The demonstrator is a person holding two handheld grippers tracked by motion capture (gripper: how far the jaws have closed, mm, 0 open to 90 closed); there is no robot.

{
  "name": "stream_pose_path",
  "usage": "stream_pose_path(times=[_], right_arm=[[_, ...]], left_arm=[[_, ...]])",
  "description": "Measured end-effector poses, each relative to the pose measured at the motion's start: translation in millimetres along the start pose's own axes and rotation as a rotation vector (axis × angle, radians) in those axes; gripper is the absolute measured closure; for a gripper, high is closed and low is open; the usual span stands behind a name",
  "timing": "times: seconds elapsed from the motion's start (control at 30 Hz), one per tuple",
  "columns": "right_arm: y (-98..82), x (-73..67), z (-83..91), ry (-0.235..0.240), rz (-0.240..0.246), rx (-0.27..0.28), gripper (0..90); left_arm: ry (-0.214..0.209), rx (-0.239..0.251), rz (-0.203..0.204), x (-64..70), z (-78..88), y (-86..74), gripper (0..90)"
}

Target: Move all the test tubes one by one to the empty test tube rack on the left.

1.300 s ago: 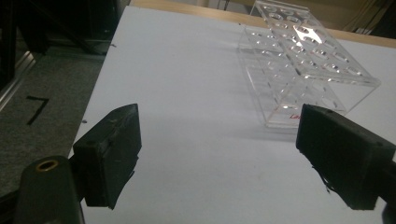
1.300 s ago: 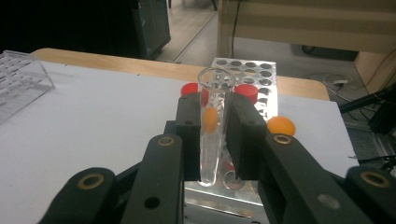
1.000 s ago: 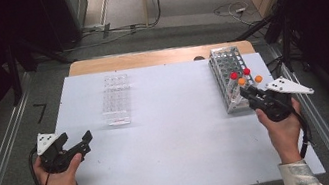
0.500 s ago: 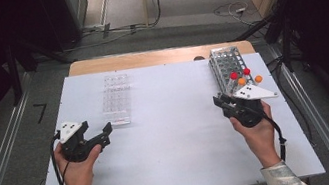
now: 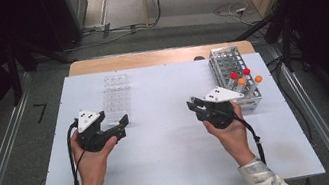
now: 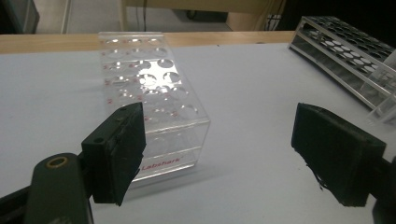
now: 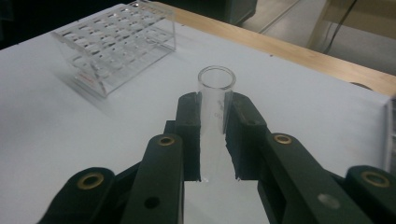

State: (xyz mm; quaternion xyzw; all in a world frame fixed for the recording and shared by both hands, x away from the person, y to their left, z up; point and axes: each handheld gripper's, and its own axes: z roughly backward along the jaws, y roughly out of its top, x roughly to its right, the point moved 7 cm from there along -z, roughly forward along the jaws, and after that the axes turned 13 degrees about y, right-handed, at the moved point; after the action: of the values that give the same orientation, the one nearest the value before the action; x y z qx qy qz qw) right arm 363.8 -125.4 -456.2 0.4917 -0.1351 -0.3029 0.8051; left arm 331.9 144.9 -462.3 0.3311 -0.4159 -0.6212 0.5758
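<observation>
My right gripper [image 7: 215, 103] is shut on a clear, uncapped test tube [image 7: 215, 84], whose open mouth points away from the camera. In the high view the right gripper [image 5: 194, 105] hovers left of the metal tube rack [image 5: 222, 62], which holds three tubes with red and orange caps [image 5: 242, 79]. The left gripper [image 5: 121, 127] is open with nothing between its jaws, just in front of the clear plastic rack [image 5: 116, 95]. The left gripper view has that clear rack [image 6: 154, 98] behind the wide-spread left gripper [image 6: 224, 144], with all its holes bare.
The white table top [image 5: 175, 167] stretches between and in front of both hands. A wooden strip [image 5: 146, 57] runs along the far edge. Metal rails and cables lie on the floor at both sides.
Both hands have moved inward toward the table's middle. The left gripper has come up to the clear rack. The right one has gone left, away from the metal rack, with the tube.
</observation>
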Motion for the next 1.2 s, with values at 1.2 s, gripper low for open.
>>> stream_pose_path(times=[1.2], right_arm=[[9.3, -55.6, -78.7, 0.106, 0.046, -0.039, 73.2]], left_arm=[[-0.17, -0.04, -0.072, 78.2, -28.7, 19.7, 43.6]])
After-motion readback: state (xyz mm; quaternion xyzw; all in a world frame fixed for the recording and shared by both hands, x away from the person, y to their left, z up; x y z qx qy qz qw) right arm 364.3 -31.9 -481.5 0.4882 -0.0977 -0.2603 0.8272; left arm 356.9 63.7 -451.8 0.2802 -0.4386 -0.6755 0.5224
